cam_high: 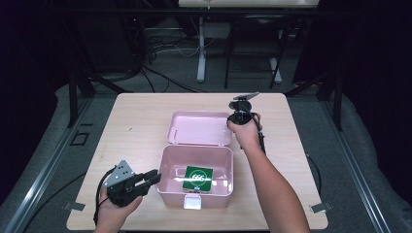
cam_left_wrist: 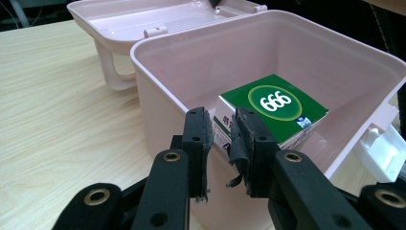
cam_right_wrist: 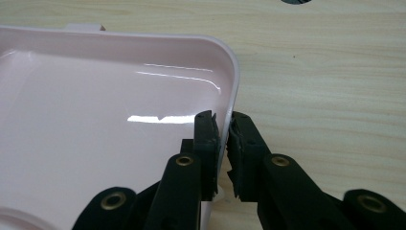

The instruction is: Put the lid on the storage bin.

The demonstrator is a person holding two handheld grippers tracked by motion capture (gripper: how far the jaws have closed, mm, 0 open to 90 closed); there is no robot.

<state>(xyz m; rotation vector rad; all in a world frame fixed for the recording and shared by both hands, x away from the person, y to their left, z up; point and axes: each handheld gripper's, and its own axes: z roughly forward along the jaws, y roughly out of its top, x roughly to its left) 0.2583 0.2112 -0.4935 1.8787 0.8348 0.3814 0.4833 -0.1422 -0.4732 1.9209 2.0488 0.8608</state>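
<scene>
Near the middle of the light wooden table we see an open pink plastic box with rounded corners, and on its floor lies a green carton printed with a white "666" in a ring, towards the box's right side. Its white latch hangs on the near wall. Hinged to the far edge, the pink lid lies flat on the table with its hollow side up.

Our right gripper, held in the right hand, sits at the lid's near right corner, its black jaws closed on the thin rim there. Our left gripper, in the left hand, lies just left of the box near its near left corner, jaws narrowed to a slim gap and gripping nothing; in the left gripper view they rise before the box's wall.
</scene>
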